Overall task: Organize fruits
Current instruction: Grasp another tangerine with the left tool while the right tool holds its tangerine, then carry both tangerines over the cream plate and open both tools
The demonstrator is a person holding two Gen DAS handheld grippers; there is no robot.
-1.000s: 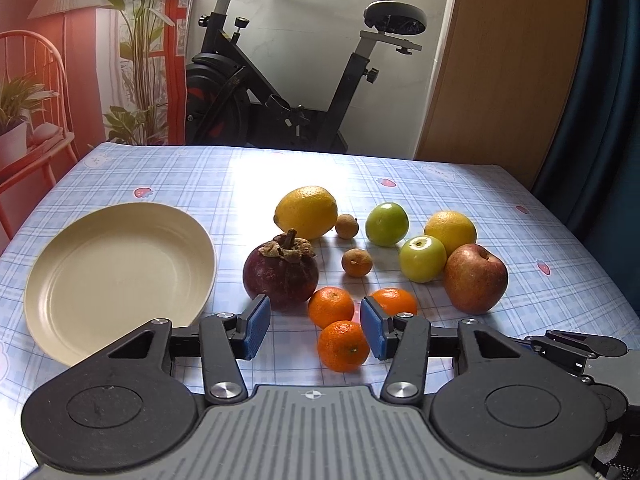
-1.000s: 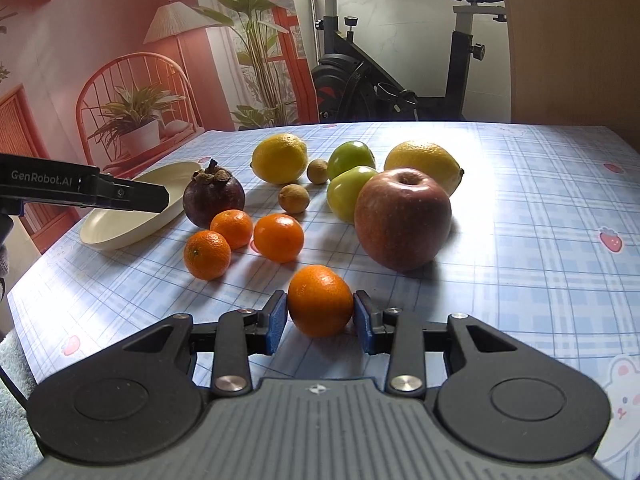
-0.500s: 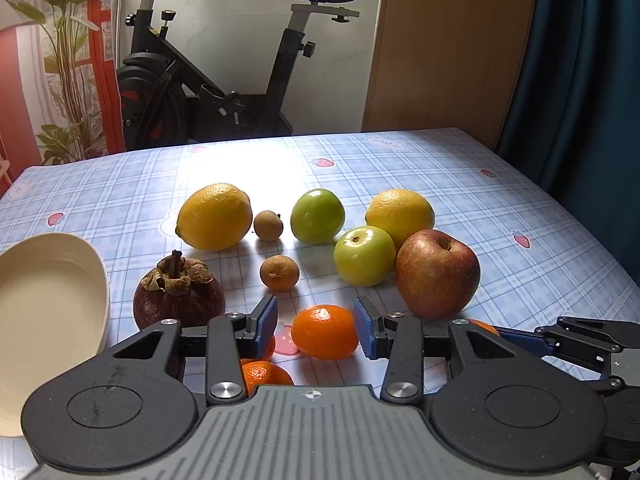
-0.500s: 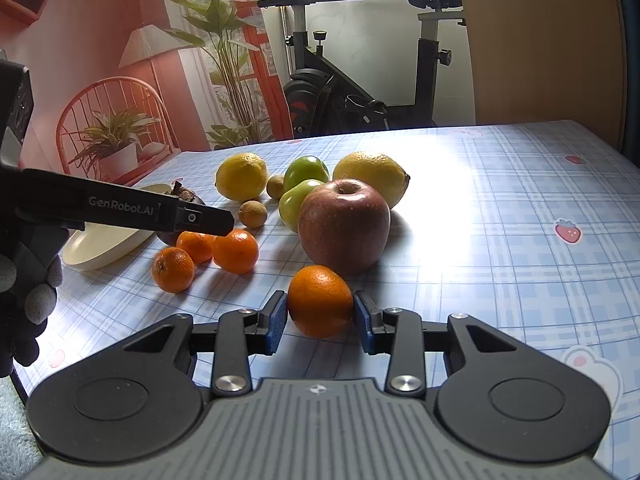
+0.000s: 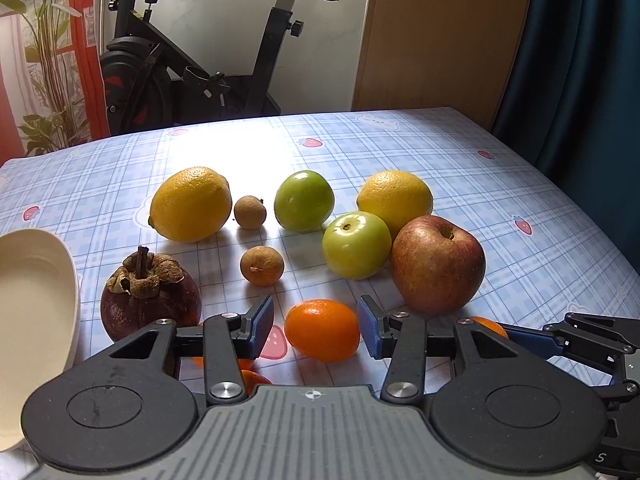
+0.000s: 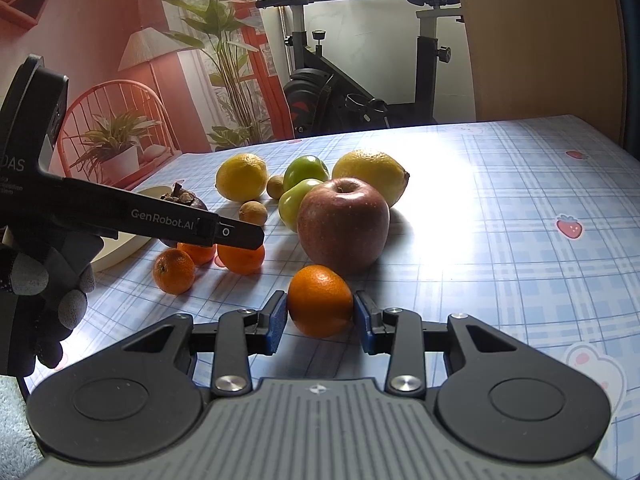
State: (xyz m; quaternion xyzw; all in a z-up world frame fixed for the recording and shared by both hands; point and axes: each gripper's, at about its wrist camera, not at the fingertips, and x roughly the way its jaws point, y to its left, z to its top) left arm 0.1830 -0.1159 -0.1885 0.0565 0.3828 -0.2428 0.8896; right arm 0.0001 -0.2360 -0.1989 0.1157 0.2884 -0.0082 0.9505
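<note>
The cream plate (image 5: pixel 38 300) waits at the table's left edge; the right gripper (image 6: pixel 320 316) clamps one mandarin (image 6: pixel 320 300) beside the red apple (image 6: pixel 343 224); the left gripper (image 5: pixel 316 326), jaws opening, straddles another mandarin (image 5: pixel 322 329) untouched; it likely must close, then lift platewards.

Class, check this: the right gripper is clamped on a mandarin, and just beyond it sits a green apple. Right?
One slip: beyond the mandarin that the right gripper clamps sits the red apple, not a green one, as the right wrist view shows.
</note>
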